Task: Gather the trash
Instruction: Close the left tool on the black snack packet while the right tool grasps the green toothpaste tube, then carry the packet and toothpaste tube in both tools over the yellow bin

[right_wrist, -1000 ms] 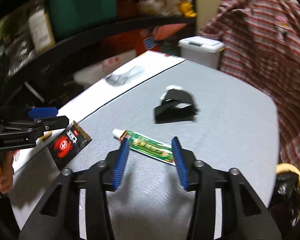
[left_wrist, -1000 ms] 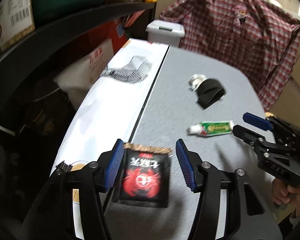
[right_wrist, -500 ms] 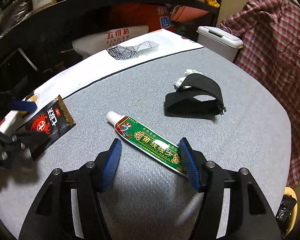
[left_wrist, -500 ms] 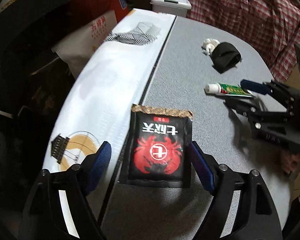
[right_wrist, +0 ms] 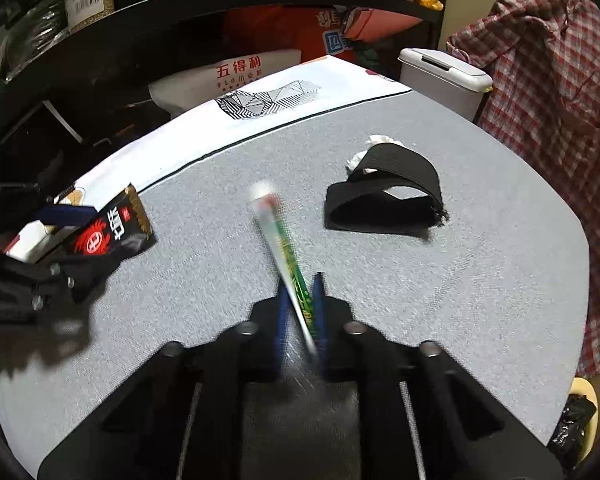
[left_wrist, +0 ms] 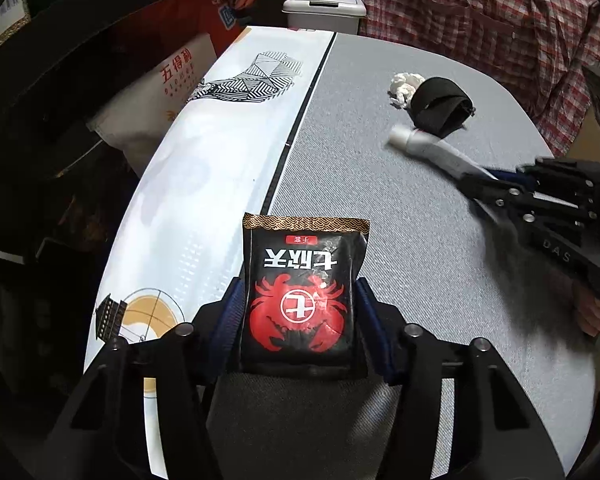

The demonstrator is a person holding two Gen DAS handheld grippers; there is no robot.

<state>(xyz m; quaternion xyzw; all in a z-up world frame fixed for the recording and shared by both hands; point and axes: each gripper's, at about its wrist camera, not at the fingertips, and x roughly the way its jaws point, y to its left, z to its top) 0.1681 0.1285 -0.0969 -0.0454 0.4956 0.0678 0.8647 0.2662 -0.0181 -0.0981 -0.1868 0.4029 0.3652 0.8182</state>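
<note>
A black snack packet [left_wrist: 300,264] with a red crab print sits between the blue pads of my left gripper [left_wrist: 299,286]. Its jaws are closing and the pads press on the packet's two sides, which bulge slightly. From the right wrist view that same packet [right_wrist: 112,232] sticks out of the left gripper [right_wrist: 72,236] at the table's left. My right gripper [right_wrist: 300,286] is shut on the flat tail of a green toothpaste tube [right_wrist: 278,236]. The tube's white cap end points away over the grey table [right_wrist: 460,300]. The left wrist view also catches the tube [left_wrist: 428,146] in the right gripper [left_wrist: 484,180].
A black elastic strap [right_wrist: 384,200] lies beyond the tube, with a crumpled white tissue [left_wrist: 406,82] behind it. A white lidded bin [right_wrist: 444,76] stands past the far edge, beside a hanging plaid shirt [right_wrist: 560,80]. A white printed mat [left_wrist: 204,160] covers the table's left; dark shelves crowd beyond it.
Both grippers came down over their items and closed. The left pads now squeeze the crab packet. The right pads pinched the toothpaste tube, which swung from slanting across to pointing away.
</note>
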